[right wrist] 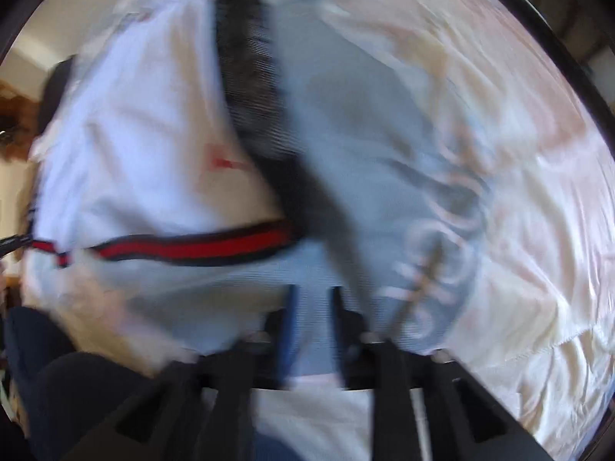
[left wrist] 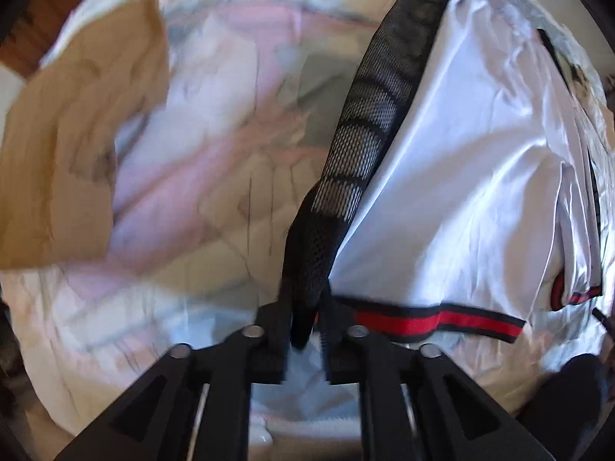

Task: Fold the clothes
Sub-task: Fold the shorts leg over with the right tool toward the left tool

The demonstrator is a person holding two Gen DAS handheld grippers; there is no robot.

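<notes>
Judging by how the cloth lies, the folding is at an early stage: the white jersey (left wrist: 461, 176), with its black mesh side panel (left wrist: 369, 115) and red-and-black hem band (left wrist: 423, 322), spreads over the right half of the left wrist view, rumpled and not yet squared up. The left gripper (left wrist: 305, 330) at the lower centre has its jaws set narrow, with the lower end of the mesh panel between them; whether the pads press on it or only flank it I cannot tell. In the blurred right wrist view the same jersey fills the left and centre, its hem band running across the middle left, and the right gripper (right wrist: 313, 307) at the lower centre stands moderately apart with pale cloth seen between its fingers, seemingly gripping nothing. A tan garment (left wrist: 77, 146) lies at the left of the left wrist view on the pale pink-and-cream bedcover (right wrist: 519, 192), apparently waiting to be folded.
</notes>
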